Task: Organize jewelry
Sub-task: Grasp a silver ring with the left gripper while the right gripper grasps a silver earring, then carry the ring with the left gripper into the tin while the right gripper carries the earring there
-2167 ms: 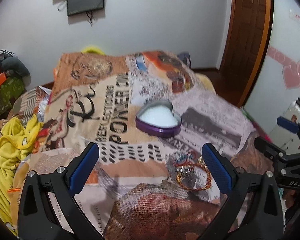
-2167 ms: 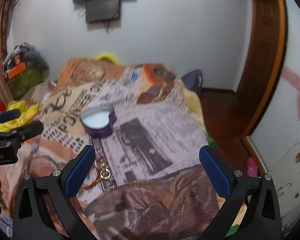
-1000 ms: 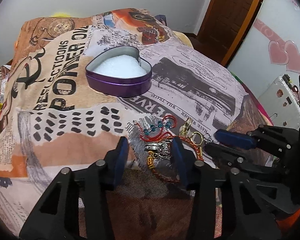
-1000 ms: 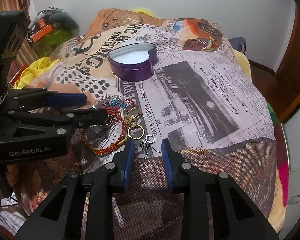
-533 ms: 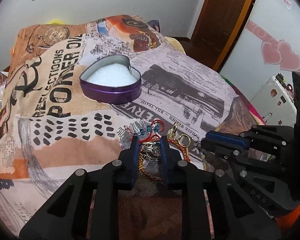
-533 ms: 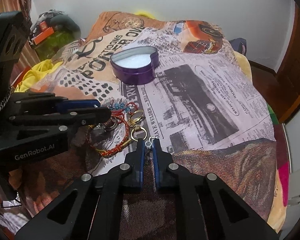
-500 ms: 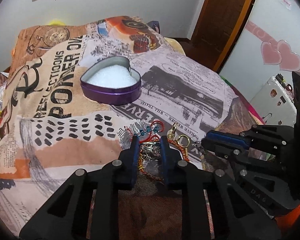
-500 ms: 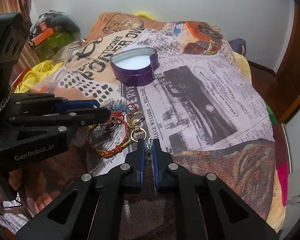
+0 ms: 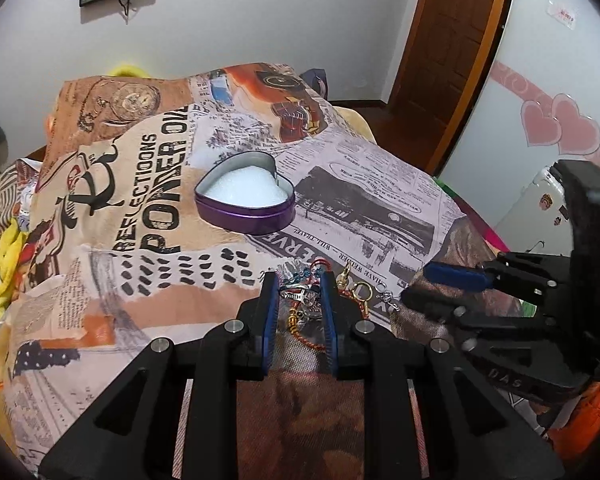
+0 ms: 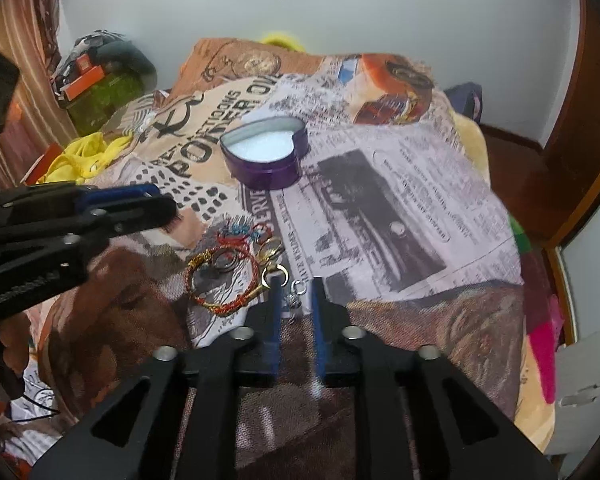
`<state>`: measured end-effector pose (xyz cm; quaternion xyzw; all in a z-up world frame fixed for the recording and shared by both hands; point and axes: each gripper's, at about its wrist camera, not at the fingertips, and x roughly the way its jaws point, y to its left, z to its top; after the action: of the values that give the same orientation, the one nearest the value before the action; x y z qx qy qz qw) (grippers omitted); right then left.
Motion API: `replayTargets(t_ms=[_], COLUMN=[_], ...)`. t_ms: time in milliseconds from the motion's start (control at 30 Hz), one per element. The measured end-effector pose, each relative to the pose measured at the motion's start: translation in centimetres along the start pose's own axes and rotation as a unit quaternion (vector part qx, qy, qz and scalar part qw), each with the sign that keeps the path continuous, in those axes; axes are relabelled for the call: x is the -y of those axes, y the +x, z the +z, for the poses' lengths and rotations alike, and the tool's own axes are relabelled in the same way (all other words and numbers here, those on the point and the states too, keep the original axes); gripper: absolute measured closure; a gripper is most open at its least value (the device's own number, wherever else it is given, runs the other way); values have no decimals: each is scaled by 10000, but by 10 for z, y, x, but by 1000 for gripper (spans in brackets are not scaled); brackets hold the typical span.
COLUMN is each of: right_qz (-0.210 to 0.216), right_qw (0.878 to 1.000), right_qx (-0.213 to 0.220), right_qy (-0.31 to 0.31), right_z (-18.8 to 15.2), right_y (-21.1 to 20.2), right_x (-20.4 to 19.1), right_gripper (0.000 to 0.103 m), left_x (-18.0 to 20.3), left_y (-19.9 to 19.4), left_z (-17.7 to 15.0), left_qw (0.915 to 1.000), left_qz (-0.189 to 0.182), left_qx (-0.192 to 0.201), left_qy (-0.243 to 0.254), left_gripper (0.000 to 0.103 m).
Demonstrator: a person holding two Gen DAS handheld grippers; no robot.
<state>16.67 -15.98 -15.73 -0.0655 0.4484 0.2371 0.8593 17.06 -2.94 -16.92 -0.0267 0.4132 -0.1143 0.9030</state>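
Bedroom, bed (image 9: 148,208) under a newsprint-pattern cover; heart tin (image 9: 245,199) sits mid-bed, white pad inside, nothing in it yet. Jewelry pile (image 10: 236,268) lies near the front edge, well short of the tin.

Changes:
- Left tool (image 9: 299,294) went from wide to clamped on a silver ring (image 9: 298,292) and has come up off the pile; ring is pinched between the pads, clear of the cover. Red-gold bangle (image 9: 306,334) stays on the cover below.
- Right tool (image 10: 295,292) closed fully on the small silver earring (image 10: 296,294) half a second back, and its jaws have just been opening again. Earring sits between the pads, not gripped, apparently resting on the cover.

Read: left pick looks good, next is carry to the tin. Right pick looks failed or aborted; probably needs a re-grip. Tiny hook, easy to slip.
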Motion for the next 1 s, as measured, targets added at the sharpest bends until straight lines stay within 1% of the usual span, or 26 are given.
replayTargets(t_ms=[33,100,233,267,333,400,500,733,1000], right_qz=[-15,-50,-83,-103,-69,-75,-65,-46,-214], right_qw=[10000,10000,9998,9997,9995,9995,9994,9997,9994], right_qx=[7,-9,-196,-228,-304,-278,-284,-184,274], right_qy=[2,-16,-54,-51,-70,-96,-180,-173,-92], right_z=[0,-1,-4,-4,-6,-6,-6,-4,20], right_y=[2,7,19,23,28,30,29,20,-8], right_x=[-1,-1,-1,-1,-2,-2,-4,-5,0], right_gripper=[69,69,70,71,82,85,93,94,94], left_x=[-1,-3,-9,-11,-14,-15,-16,-18,-23], left_y=[0,-1,-3,-3,-4,-4,-5,-9,-17], left_z=[-1,-3,-5,-6,-7,-8,-8,-7,5], left_qw=[10000,10000,9999,9999,9998,9998,9997,9996,9992], left_qz=[12,41,56,62,80,93,111,146,210], left_qx=[5,6,-10,-7,-2,1,13,72,255], left_qy=[-4,-28,-126,-150,-187,-201,-213,-224,-236], left_gripper=[83,83,83,83,83,83,83,83,83])
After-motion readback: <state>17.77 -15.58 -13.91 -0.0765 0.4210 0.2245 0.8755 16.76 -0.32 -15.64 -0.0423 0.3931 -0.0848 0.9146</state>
